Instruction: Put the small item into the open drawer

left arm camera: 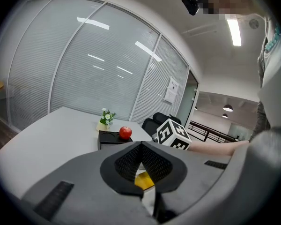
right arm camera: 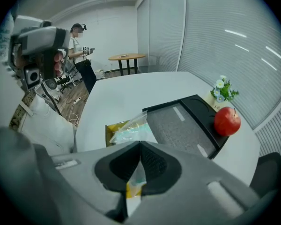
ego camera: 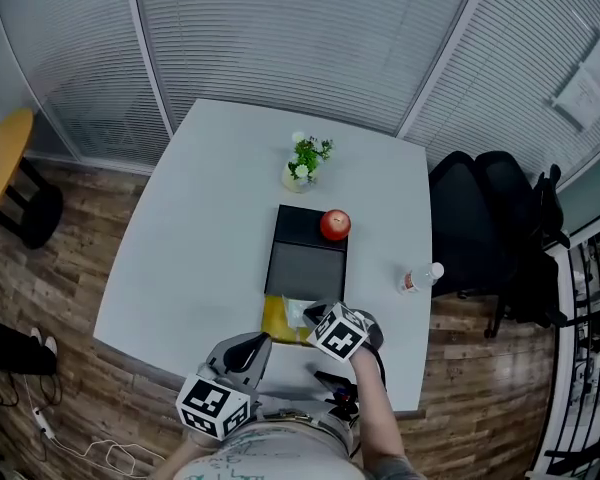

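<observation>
Over the white table [ego camera: 180, 268], the clear plastic packet [right arm camera: 131, 129] is hanging just above the yellow open drawer [right arm camera: 111, 129] of the black drawer unit [ego camera: 305, 263], so the placing step seems to be under way. The next move is calling for a short lowering and a release. The right gripper [right arm camera: 139, 171] is pinching the packet's edge with its jaws fully closed, while the left gripper [left arm camera: 141, 171] is hovering nearby, jaws together and empty.

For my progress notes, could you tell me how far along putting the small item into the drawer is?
Done: the yellow drawer stands open. In hand: the right hand-held gripper is shut on the clear bag, holding it over the drawer. Still to do: release it inside. The left hand-held gripper is shut, holding nothing.
</observation>
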A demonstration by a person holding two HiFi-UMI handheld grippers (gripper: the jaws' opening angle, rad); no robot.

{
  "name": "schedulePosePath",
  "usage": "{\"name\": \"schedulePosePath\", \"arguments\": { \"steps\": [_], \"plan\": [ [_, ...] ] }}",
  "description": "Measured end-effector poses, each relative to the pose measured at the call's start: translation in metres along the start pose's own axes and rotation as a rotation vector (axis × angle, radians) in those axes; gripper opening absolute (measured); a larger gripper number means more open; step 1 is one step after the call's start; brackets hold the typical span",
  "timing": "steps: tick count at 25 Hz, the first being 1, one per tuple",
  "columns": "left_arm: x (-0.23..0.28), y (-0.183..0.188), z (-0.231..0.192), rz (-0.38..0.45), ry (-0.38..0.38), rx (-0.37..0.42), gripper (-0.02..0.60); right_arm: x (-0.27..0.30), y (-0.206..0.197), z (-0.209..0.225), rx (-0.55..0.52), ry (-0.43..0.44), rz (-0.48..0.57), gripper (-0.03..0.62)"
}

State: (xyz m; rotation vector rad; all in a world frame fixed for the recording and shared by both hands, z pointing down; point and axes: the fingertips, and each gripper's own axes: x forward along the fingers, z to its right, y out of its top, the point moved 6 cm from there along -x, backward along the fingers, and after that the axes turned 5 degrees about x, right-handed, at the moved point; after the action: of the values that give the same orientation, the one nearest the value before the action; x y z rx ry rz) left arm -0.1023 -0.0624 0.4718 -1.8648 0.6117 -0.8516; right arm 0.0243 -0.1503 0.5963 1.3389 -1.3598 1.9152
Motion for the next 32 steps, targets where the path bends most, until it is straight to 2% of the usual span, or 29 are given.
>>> {"name": "schedulePosePath", "arguments": {
  "steps": [4, 20, 32],
  "plan": [
    [0.002, 0.0, -0.005, -0.006, -0.008, 0.0, -0.003, 0.016, -0.006, -0.001, 0.016, 0.017, -0.019, 0.005],
    [0.009, 0.005, -0.018, -0.016, -0.037, 0.003, -0.003, 0.06, -0.025, 0.002, 0.097, -0.003, -0.041, 0.005],
    [0.015, 0.005, -0.026, -0.046, -0.075, 0.017, -0.003, 0.091, -0.029, 0.0, 0.078, 0.013, -0.113, 0.006]
  ]
}}
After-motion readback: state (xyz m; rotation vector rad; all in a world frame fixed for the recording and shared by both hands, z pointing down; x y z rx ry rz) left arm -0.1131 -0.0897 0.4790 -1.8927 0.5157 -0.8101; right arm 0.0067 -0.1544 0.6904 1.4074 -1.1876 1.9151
